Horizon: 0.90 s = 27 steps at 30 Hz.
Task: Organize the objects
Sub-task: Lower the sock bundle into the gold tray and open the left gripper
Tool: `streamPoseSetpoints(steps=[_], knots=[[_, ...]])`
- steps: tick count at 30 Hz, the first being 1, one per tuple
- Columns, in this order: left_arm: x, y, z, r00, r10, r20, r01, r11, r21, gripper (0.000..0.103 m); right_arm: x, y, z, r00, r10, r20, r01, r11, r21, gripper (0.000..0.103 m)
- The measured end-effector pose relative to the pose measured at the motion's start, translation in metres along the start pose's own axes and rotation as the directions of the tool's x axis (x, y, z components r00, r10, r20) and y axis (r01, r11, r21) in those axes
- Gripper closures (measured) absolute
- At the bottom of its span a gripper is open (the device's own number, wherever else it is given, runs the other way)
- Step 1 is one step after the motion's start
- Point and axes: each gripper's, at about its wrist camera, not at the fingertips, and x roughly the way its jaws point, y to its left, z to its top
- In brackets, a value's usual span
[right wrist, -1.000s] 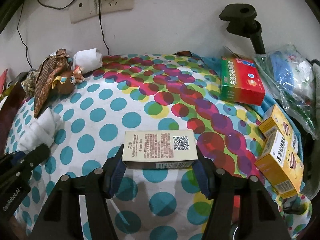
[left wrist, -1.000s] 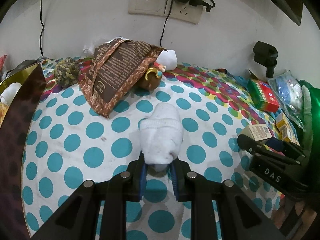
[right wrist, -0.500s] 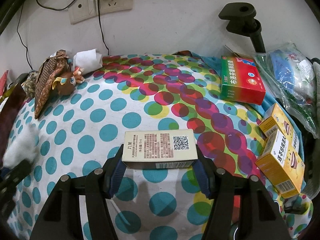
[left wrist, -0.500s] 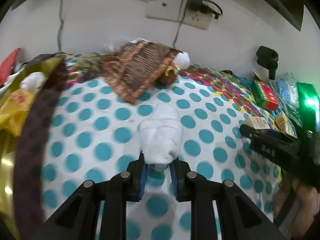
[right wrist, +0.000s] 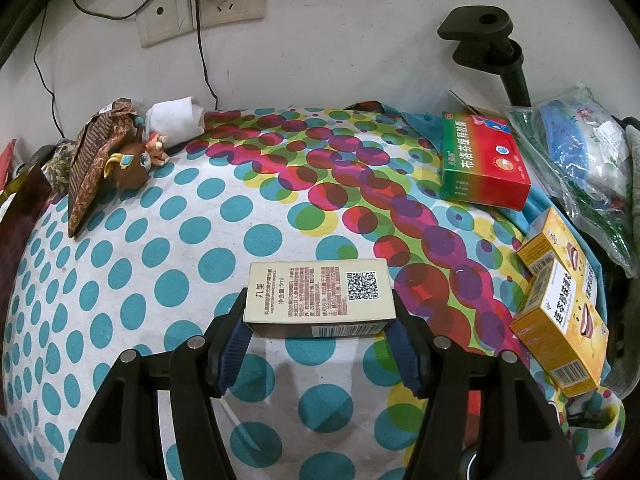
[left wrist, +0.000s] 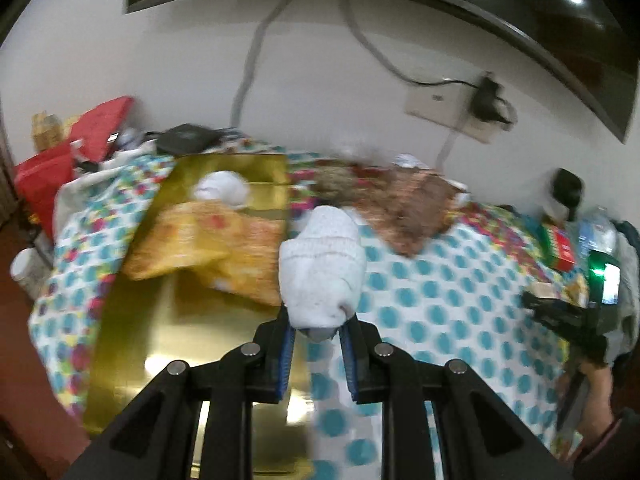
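My left gripper (left wrist: 318, 324) is shut on a white rolled sock (left wrist: 322, 264) and holds it in the air at the right edge of a shiny gold box (left wrist: 160, 340). Inside that box lie another white sock (left wrist: 222, 190) and a yellow packet (left wrist: 200, 248). The left wrist view is blurred. My right gripper (right wrist: 320, 312) is shut on a small beige carton (right wrist: 320, 292), its blue pads against the carton's two ends, low over the polka-dot cloth (right wrist: 160, 240). It also shows at the right of the left wrist view, right gripper (left wrist: 560, 316).
A green and red carton (right wrist: 480, 160) and two yellow cartons (right wrist: 560, 312) lie at the right. A plastic bag (right wrist: 580, 140) and a black clamp (right wrist: 488, 36) stand behind them. A brown packet (right wrist: 96, 156), a toy figure (right wrist: 136, 160) and a white cloth roll (right wrist: 176, 120) sit far left.
My left gripper has risen and swung left with the sock, from over the dotted cloth to the gold box's edge. The right gripper and its carton have not moved.
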Motion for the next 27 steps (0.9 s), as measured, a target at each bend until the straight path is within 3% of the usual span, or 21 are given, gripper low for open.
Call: streamPoseSetpoints(steps=[10,27], knots=[[0.020,0.062,-0.012,0.994,0.042,-0.100,-0.049,0.996,-0.069,0.082,0.000,-0.001,0.000,1.000,-0.003,0.000,0.003,1.000,-0.002,0.044],[0.035,0.069,-0.027,0.979,0.116,-0.167,-0.128,0.990,-0.062,0.069,0.000,0.000,0.001,1.000,0.000,-0.001,0.000,1.000,0.001,0.044]])
